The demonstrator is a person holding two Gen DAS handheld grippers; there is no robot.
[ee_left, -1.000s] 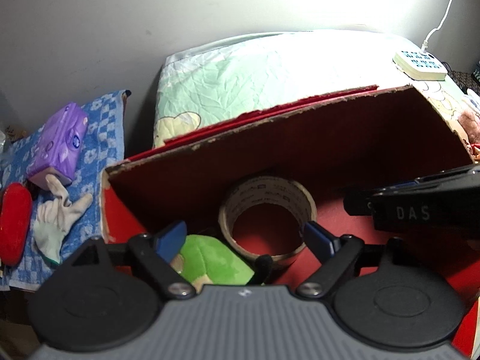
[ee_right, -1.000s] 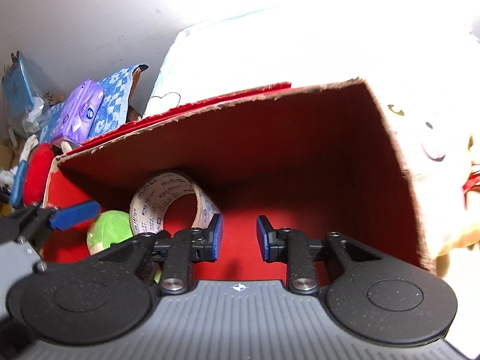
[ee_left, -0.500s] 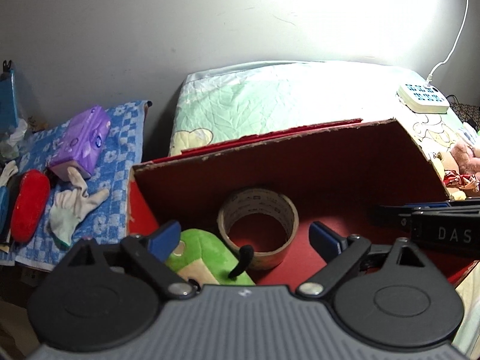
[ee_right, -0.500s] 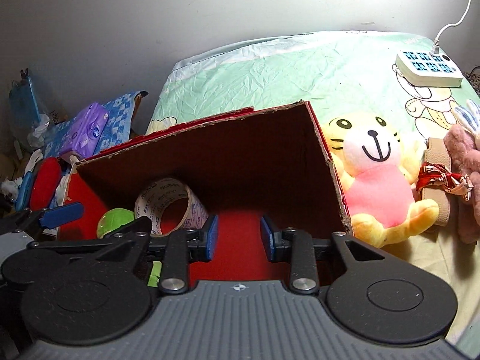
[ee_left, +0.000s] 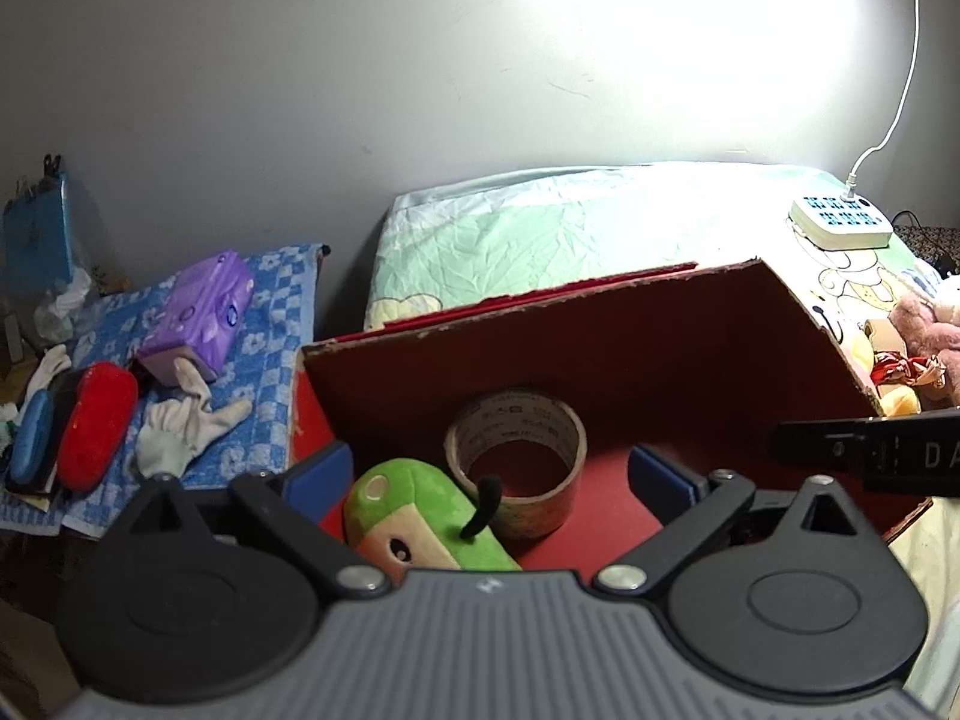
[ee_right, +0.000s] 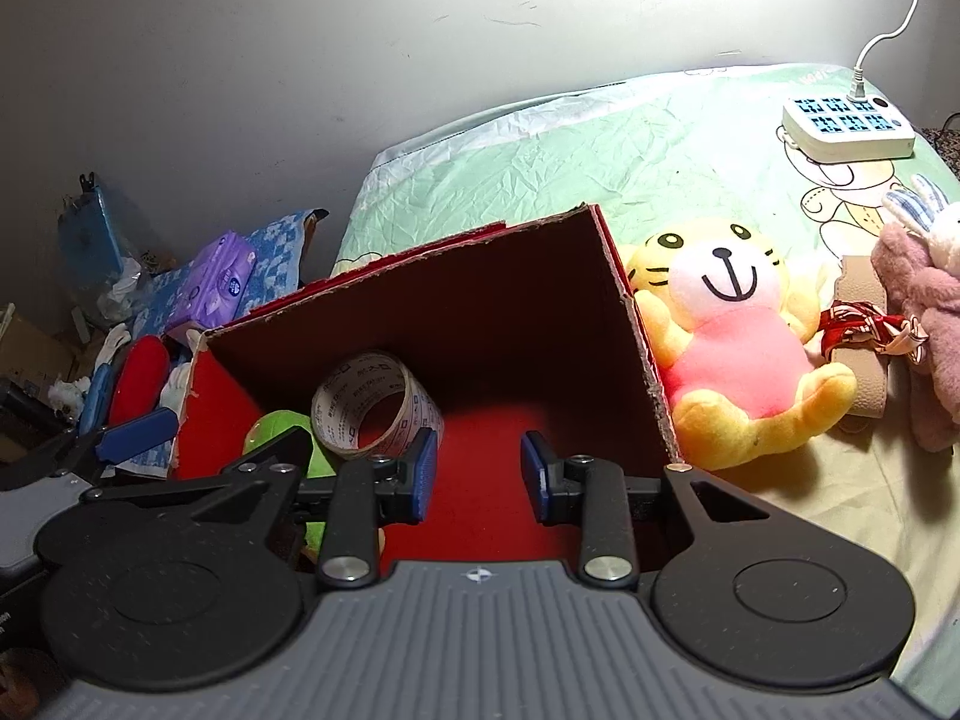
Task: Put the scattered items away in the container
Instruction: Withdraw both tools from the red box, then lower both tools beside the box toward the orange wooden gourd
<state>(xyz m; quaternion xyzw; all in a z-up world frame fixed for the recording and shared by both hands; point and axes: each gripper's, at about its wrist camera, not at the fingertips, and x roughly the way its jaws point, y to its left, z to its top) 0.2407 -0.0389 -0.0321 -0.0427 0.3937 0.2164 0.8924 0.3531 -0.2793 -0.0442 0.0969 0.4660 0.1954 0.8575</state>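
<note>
A red cardboard box (ee_left: 600,354) lies open on the bed, holding a roll of brown tape (ee_left: 516,456) and a green plush (ee_left: 420,504). My left gripper (ee_left: 489,474) hovers above the box's near side, wide open and empty. My right gripper (ee_right: 480,474) is over the box (ee_right: 480,324) floor, fingers a narrow gap apart with nothing between them. The tape roll (ee_right: 375,414) and green plush (ee_right: 282,438) lie left of it. Outside the box, to its right, lie a yellow and pink tiger plush (ee_right: 738,348), a beige strap with a red ribbon (ee_right: 864,324) and a pink plush (ee_right: 924,312).
A white power strip (ee_right: 846,126) with its cable sits at the bed's far right. Left of the bed, a blue checked cloth (ee_left: 270,312) carries a purple tissue pack (ee_left: 198,312), a white glove (ee_left: 180,426) and a red case (ee_left: 96,426). A grey wall stands behind.
Both grippers have pulled back and up from the box, so more of the bed shows. The tiger plush and other toys came into the right wrist view. Neither gripper's opening changed.
</note>
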